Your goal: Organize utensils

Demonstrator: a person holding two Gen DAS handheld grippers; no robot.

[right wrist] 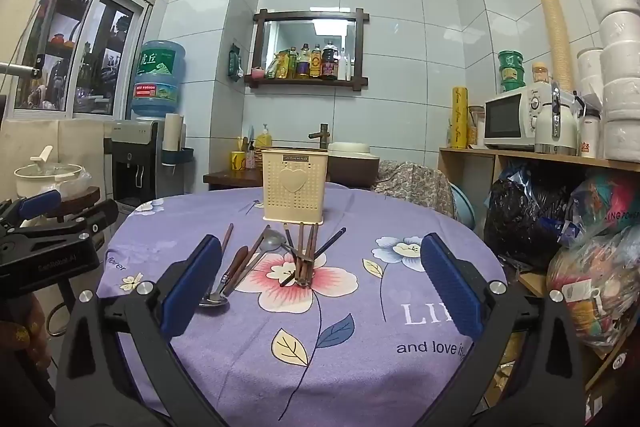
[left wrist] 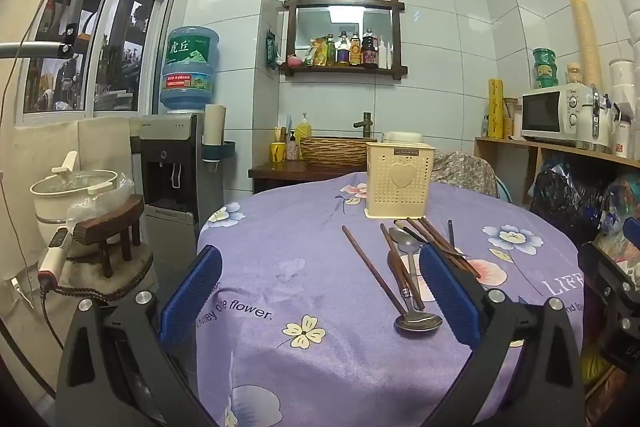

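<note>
A cream perforated utensil holder (left wrist: 399,184) (right wrist: 294,188) with a heart on its front stands upright at the far side of the round table. In front of it lie loose brown chopsticks (left wrist: 372,269) (right wrist: 306,257) and metal spoons (left wrist: 416,321) (right wrist: 214,299) on the purple floral cloth (left wrist: 312,287) (right wrist: 352,307). My left gripper (left wrist: 320,291) hovers open near the table's front left, its right pad beside the spoons. My right gripper (right wrist: 320,285) is open too, nothing between its fingers, with the utensils ahead of it. The left gripper (right wrist: 60,227) also shows at the left edge of the right wrist view.
A water dispenser (left wrist: 180,155) with a blue bottle stands left of the table, next to a white pot (left wrist: 72,191) and a small wooden stool (left wrist: 110,231). A shelf with a microwave (right wrist: 516,123) and full bags (right wrist: 592,267) sits on the right. A basin and wall shelf are behind.
</note>
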